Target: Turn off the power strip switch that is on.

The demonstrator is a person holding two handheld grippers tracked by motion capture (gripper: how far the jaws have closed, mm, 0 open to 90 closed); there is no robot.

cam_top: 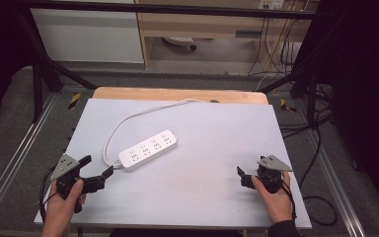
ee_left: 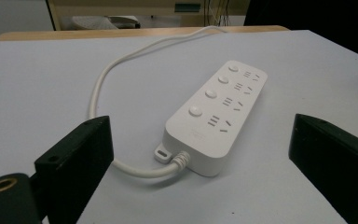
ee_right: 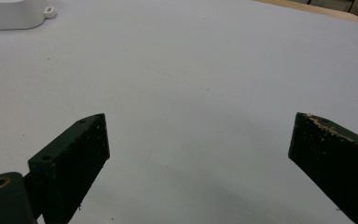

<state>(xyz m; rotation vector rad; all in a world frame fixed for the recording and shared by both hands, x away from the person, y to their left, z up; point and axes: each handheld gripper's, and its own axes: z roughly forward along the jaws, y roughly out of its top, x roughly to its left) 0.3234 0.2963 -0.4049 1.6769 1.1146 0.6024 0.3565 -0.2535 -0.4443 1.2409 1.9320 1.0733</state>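
The 4-socket power strip (cam_top: 148,150) lies mid-surface; the left gripper (cam_top: 99,172), at its 7 o'clock, aims at its cable end, probably to grasp. The right gripper (cam_top: 240,174) waits apart. Both jaws are wide open, holding nothing.

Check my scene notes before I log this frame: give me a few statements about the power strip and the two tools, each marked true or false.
1. The left tool is open. True.
2. The right tool grips the power strip. False: it is open, apart from the strip.
3. The power strip has four round buttons. True.
4. The strip's cable is black. False: it is white.
5. The strip lies nearer the right tool. False: nearer the left tool.
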